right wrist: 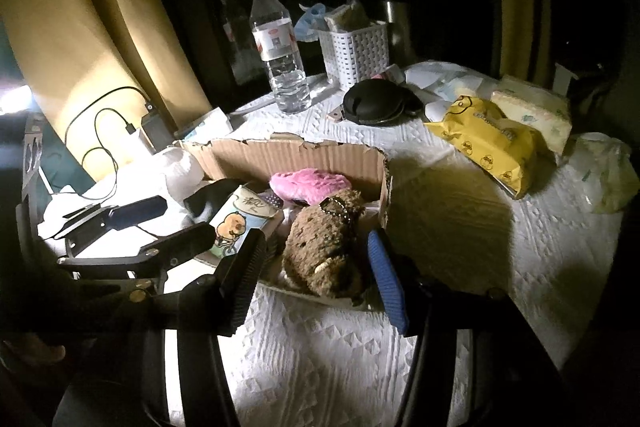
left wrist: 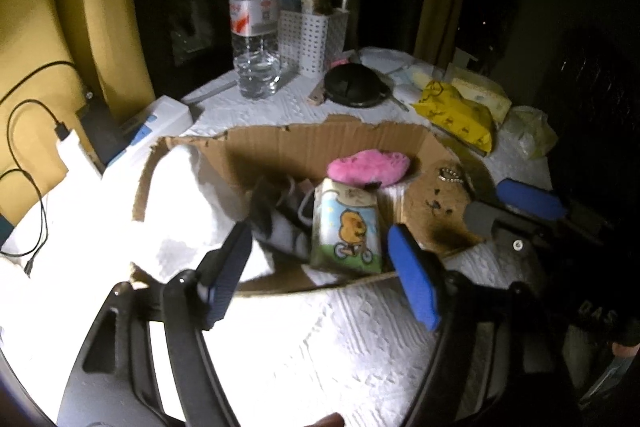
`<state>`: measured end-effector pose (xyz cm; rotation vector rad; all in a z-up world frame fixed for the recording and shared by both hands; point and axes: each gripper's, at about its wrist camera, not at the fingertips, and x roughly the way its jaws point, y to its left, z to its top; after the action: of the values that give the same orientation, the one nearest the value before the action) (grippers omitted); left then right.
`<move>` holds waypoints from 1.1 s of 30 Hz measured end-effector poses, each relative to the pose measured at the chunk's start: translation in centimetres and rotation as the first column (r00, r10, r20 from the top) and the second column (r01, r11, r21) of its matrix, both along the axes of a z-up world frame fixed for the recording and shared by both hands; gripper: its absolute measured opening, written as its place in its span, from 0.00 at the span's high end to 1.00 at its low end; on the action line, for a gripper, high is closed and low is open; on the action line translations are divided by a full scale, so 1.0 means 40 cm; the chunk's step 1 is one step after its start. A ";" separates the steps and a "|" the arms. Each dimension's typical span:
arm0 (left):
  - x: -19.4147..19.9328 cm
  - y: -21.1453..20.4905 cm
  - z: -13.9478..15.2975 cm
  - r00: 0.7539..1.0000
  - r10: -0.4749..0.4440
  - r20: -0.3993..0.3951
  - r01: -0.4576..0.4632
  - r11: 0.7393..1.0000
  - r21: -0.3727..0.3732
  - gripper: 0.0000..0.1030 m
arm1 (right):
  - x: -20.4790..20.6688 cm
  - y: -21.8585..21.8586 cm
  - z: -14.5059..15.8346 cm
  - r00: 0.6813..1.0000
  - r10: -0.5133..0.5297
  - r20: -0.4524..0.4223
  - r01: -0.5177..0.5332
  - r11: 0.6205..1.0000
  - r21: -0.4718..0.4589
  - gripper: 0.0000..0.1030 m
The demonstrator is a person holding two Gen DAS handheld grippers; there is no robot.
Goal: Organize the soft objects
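Note:
A torn cardboard tray (left wrist: 304,143) (right wrist: 256,153) sits on the white cloth. Inside lie a pink plush (left wrist: 368,167) (right wrist: 310,183), a tissue pack with a cartoon bear (left wrist: 348,231) (right wrist: 240,221), dark and white socks (left wrist: 276,215) and white cloth (left wrist: 180,195). A brown plush with a bead chain (right wrist: 328,247) lies in the tray's right end, between the open fingers of my right gripper (right wrist: 316,279). My left gripper (left wrist: 320,275) is open and empty at the tray's near edge, in front of the tissue pack. The right gripper also shows in the left wrist view (left wrist: 504,207).
A water bottle (left wrist: 254,23) (right wrist: 280,51), a white perforated basket (left wrist: 312,35) (right wrist: 356,51), a black round case (left wrist: 354,85) (right wrist: 372,103), a yellow wipes pack (left wrist: 456,111) (right wrist: 484,139), tissue packs (right wrist: 532,111) and a plastic bag (right wrist: 604,171) stand behind. Charger and cables (left wrist: 60,135) lie at the left.

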<state>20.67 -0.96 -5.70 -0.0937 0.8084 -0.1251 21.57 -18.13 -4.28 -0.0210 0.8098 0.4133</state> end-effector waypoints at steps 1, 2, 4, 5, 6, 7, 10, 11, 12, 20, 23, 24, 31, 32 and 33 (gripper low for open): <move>-0.008 0.002 0.007 1.000 0.001 0.005 -0.001 1.000 -0.002 0.29 | -0.006 -0.001 0.005 1.000 -0.001 0.004 0.001 1.000 -0.001 0.45; -0.017 0.005 0.014 1.000 0.004 0.012 -0.004 1.000 -0.004 0.29 | -0.012 -0.001 0.009 1.000 -0.002 0.007 0.002 1.000 -0.002 0.45; -0.032 0.010 0.027 1.000 0.010 0.022 -0.009 1.000 -0.006 0.29 | -0.025 -0.002 0.018 1.000 -0.002 0.016 0.003 1.000 -0.004 0.45; -0.041 0.014 0.034 0.999 0.016 0.028 -0.016 1.000 -0.005 0.27 | -0.033 -0.001 0.023 1.000 -0.003 0.021 0.003 1.000 -0.005 0.45; -0.047 0.016 0.038 0.999 0.019 0.030 -0.019 1.000 -0.006 0.25 | -0.041 0.000 0.028 1.000 -0.004 0.024 0.004 1.000 -0.007 0.45; -0.056 0.019 0.045 0.999 0.018 0.033 -0.018 1.000 -0.007 0.25 | -0.047 0.000 0.031 1.000 -0.005 0.027 0.005 1.000 -0.008 0.45; -0.083 0.024 0.064 0.999 0.023 0.049 -0.022 1.000 -0.004 0.21 | -0.069 -0.001 0.044 0.999 -0.007 0.039 0.007 1.000 -0.011 0.45; -0.091 0.026 0.068 0.998 0.023 0.054 -0.023 1.000 -0.006 0.19 | -0.079 -0.001 0.049 0.999 -0.009 0.044 0.009 1.000 -0.013 0.45; -0.102 0.028 0.075 0.998 0.026 0.061 -0.025 1.000 -0.009 0.17 | -0.086 -0.001 0.053 0.999 -0.010 0.048 0.010 1.000 -0.015 0.45; -0.174 0.036 0.119 0.995 0.028 0.096 -0.028 1.000 -0.006 0.11 | -0.159 0.001 0.096 0.995 -0.029 0.091 0.031 0.999 -0.026 0.40; -0.198 0.041 0.133 0.993 0.038 0.110 -0.038 0.999 -0.003 0.07 | -0.186 0.002 0.110 0.994 -0.038 0.107 0.041 0.999 -0.030 0.39; -0.209 0.044 0.140 0.992 0.042 0.116 -0.042 0.999 -0.004 0.07 | -0.194 0.002 0.115 0.993 -0.043 0.113 0.047 0.998 -0.034 0.39; -0.258 0.046 0.172 0.991 0.037 0.132 -0.039 0.999 0.012 0.05 | -0.257 0.011 0.149 0.986 -0.070 0.154 0.081 0.995 -0.065 0.34; -0.264 0.045 0.176 0.991 0.037 0.129 -0.039 0.999 0.016 0.05 | -0.264 0.012 0.153 0.985 -0.073 0.158 0.084 0.994 -0.067 0.33; -0.271 0.042 0.180 0.991 0.035 0.128 -0.038 0.999 0.023 0.05 | -0.273 0.014 0.159 0.984 -0.076 0.163 0.088 0.994 -0.070 0.32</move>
<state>9.84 0.73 1.51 -0.0752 0.6800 -0.0854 10.64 -17.58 2.07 -0.0913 0.6654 0.2985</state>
